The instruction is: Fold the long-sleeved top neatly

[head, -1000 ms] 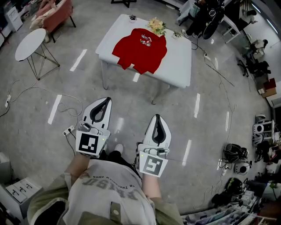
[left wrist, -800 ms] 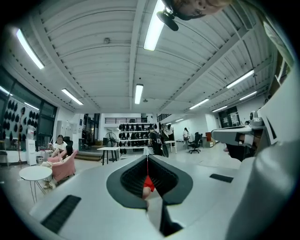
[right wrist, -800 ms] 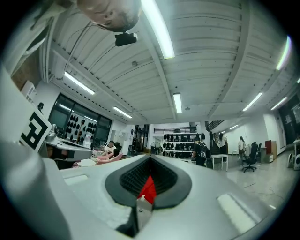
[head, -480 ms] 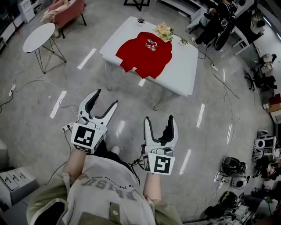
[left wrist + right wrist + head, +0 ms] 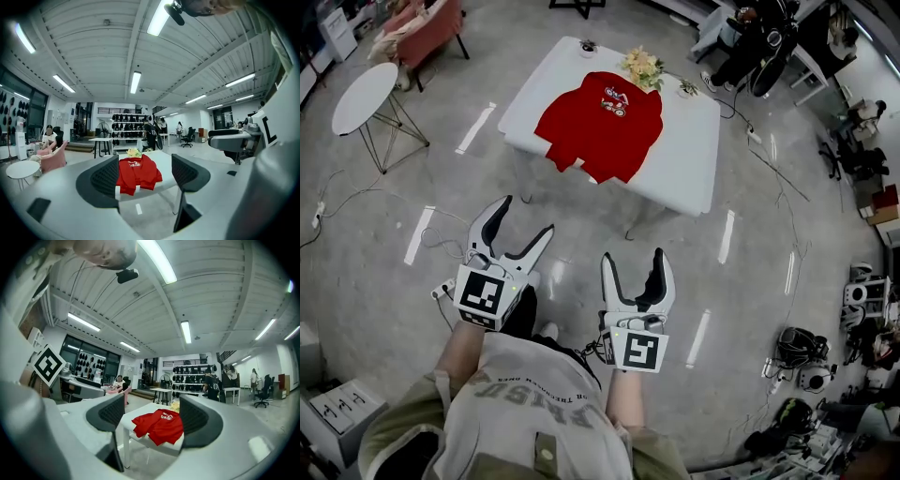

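A red long-sleeved top [image 5: 600, 127] lies spread on a white table [image 5: 689, 150] some way ahead of me; one sleeve and the hem hang over the near edge. The top [image 5: 136, 172] shows far off between the left jaws, and the top [image 5: 160, 425] likewise between the right jaws. My left gripper [image 5: 525, 217] and right gripper [image 5: 632, 260] are held over the floor, well short of the table. Both have just been opening, and nothing is between their jaws.
A bunch of flowers [image 5: 639, 64] sits at the table's far edge. A small round white side table [image 5: 364, 94] and a pink armchair [image 5: 427, 28] stand at the left. Cables run over the floor [image 5: 441, 230]. Desks, chairs and people fill the far right.
Both grippers went from shut to wide open and moved a little toward the table. The view has shifted slightly.
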`<state>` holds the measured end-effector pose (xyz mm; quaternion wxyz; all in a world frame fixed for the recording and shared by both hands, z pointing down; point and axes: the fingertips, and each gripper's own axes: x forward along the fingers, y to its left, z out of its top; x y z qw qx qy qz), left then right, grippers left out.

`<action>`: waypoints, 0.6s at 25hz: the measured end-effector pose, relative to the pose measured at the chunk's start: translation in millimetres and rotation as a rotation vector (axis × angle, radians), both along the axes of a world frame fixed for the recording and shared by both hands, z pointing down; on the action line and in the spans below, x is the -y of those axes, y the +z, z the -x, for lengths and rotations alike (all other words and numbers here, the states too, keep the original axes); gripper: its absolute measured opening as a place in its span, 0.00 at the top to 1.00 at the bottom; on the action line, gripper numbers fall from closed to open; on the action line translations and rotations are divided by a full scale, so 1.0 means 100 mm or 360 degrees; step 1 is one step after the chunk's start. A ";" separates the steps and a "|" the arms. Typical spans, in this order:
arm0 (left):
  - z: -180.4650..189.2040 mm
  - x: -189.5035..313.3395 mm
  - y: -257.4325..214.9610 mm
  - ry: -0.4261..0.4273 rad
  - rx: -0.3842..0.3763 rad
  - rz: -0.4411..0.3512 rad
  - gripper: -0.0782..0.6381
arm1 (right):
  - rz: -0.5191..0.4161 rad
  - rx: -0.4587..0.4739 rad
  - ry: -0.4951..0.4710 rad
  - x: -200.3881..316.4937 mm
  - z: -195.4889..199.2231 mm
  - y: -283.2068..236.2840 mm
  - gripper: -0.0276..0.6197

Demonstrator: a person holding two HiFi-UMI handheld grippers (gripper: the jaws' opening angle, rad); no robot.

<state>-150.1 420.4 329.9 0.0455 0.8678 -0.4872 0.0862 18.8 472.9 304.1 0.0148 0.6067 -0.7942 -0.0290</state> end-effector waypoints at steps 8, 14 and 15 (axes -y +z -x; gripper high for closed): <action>0.15 1.09 -0.18 0.0124 -0.0022 -0.0043 0.43 | -0.0053 -0.0016 0.0157 0.91 0.15 -0.19 0.41; 0.23 1.67 -0.23 0.0200 -0.0040 -0.0055 0.43 | -0.0034 -0.0063 0.0256 1.39 0.17 -0.16 0.41; 0.25 1.74 -0.21 0.0203 -0.0043 -0.0045 0.43 | -0.0025 -0.0066 0.0265 1.46 0.19 -0.15 0.41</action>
